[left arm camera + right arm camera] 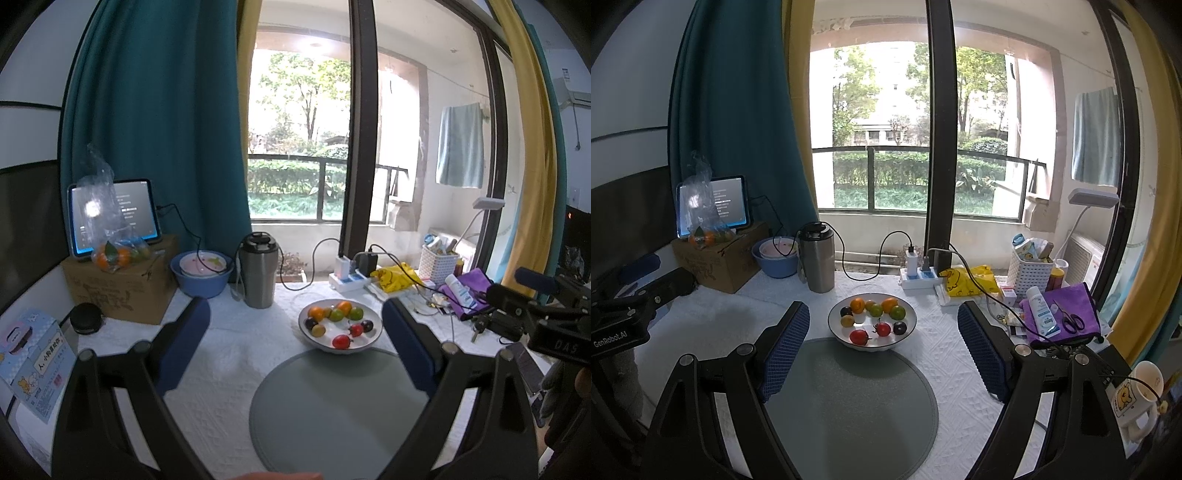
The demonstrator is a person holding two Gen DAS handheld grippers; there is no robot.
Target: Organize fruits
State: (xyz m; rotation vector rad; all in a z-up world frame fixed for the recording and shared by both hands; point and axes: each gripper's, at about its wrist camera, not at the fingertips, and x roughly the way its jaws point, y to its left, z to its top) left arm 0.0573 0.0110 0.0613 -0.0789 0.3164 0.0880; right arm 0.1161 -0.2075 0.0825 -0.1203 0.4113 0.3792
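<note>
A white quilted tablecloth (701, 325) covers the table by a tall window (879, 129) with teal and yellow curtains. The right gripper (882, 347) hovers with fingers spread wide and empty; a round grey mat (857, 406) lies between them, and the white bowl of fruits (872, 321) sits just beyond the fingertips, touching the mat's far edge. The left gripper (295, 343) is likewise spread and empty, the bowl nearer its right finger. Beyond stand a steel tumbler (817, 262), a blue basin (774, 260) and a power strip (919, 278).
</note>
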